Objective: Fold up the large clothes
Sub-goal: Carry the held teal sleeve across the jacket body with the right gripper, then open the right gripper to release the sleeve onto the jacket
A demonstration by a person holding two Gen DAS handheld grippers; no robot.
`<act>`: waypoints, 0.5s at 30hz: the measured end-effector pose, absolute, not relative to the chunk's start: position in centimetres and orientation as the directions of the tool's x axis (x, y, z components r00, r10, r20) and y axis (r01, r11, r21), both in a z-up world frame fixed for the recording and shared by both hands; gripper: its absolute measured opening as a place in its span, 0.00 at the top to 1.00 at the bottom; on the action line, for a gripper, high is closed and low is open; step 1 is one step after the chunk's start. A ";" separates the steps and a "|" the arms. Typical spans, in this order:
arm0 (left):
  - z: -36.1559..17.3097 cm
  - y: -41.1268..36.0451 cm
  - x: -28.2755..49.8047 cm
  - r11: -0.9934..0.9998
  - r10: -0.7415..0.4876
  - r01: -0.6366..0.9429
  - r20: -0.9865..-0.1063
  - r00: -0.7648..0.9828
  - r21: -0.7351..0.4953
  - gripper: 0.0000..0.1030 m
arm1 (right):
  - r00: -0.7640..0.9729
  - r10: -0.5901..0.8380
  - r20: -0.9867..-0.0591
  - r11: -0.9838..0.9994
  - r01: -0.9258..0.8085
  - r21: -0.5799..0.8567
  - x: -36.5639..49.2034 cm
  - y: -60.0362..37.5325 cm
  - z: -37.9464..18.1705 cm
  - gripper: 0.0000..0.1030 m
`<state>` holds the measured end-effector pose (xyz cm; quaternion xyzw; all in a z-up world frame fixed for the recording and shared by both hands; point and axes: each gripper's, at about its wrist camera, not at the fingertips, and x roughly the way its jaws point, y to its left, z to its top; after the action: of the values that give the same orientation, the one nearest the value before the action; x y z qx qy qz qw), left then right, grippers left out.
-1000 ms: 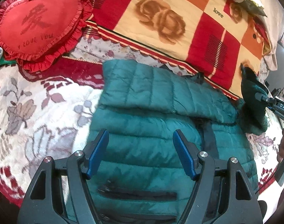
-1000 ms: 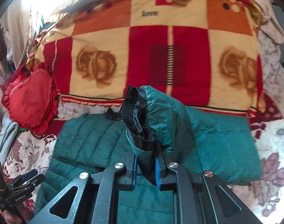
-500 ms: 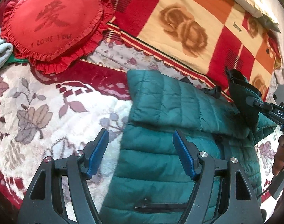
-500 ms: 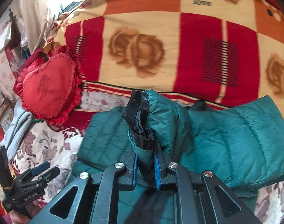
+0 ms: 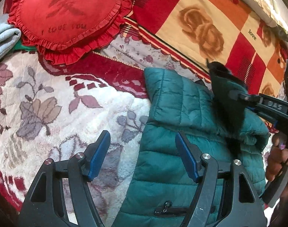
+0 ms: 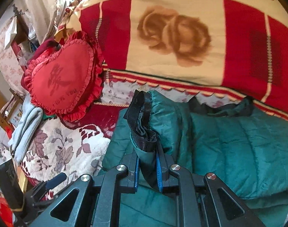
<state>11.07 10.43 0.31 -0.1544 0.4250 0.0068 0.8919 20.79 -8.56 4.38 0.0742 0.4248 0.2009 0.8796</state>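
A teal quilted puffer jacket (image 5: 174, 151) lies on the bed, one sleeve folded across its top (image 5: 178, 98). My left gripper (image 5: 142, 153) hovers open over the jacket's left edge, nothing between its blue pads. My right gripper (image 6: 147, 168) is shut on the other sleeve's black-trimmed cuff (image 6: 142, 121), holding it lifted above the jacket (image 6: 238, 147). In the left wrist view the right gripper (image 5: 236, 94) enters from the right with the dark cuff (image 5: 225, 87) bunched at its tip. The left gripper (image 6: 49, 183) shows at the lower left of the right wrist view.
A red heart-shaped ruffled pillow (image 5: 68, 15) lies left of the jacket on a floral white-and-red bedspread (image 5: 49, 104). A red, cream and orange rose-print blanket (image 5: 210, 28) is behind it. Folded grey cloth (image 6: 26, 124) sits by the pillow. A hand (image 5: 278, 158) grips the right tool.
My right gripper carried the cuff leftward across the jacket. My left gripper shifted left, from above the jacket's body to its left edge, staying open.
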 end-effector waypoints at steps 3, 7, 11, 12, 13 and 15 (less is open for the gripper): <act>0.4 10.3 11.5 0.951 -0.120 -0.145 -0.754 0.646 -0.275 0.31 | 0.535 0.433 -0.725 0.901 -0.287 0.326 21.7 -7.8 3.0 0.87; 0.5 10.1 12.1 0.950 -0.114 -0.150 -0.751 0.650 -0.274 0.31 | 0.483 0.458 -0.746 0.888 -0.290 0.357 22.6 -7.2 0.8 0.87; 0.2 9.7 12.7 0.953 -0.106 -0.154 -0.760 0.642 -0.262 0.31 | 0.412 0.475 -0.778 0.879 -0.263 0.397 23.3 -7.2 -1.7 0.81; 0.2 9.6 12.7 0.953 -0.105 -0.154 -0.760 0.641 -0.261 0.31 | 0.409 0.497 -0.765 0.867 -0.266 0.421 23.3 -7.3 -1.7 0.75; 0.1 9.5 12.8 0.954 -0.103 -0.154 -0.761 0.641 -0.258 0.31 | 0.400 0.528 -0.749 0.849 -0.274 0.452 23.2 -7.4 -1.6 0.53; 0.1 9.3 12.8 0.956 -0.098 -0.152 -0.764 0.638 -0.250 0.31 | 0.381 0.594 -0.709 0.805 -0.288 0.519 22.8 -7.6 -1.0 0.27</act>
<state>12.84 9.27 0.06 -0.1471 0.4252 0.0149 0.8929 22.77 -7.60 -0.97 0.1572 0.4863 0.2700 0.8160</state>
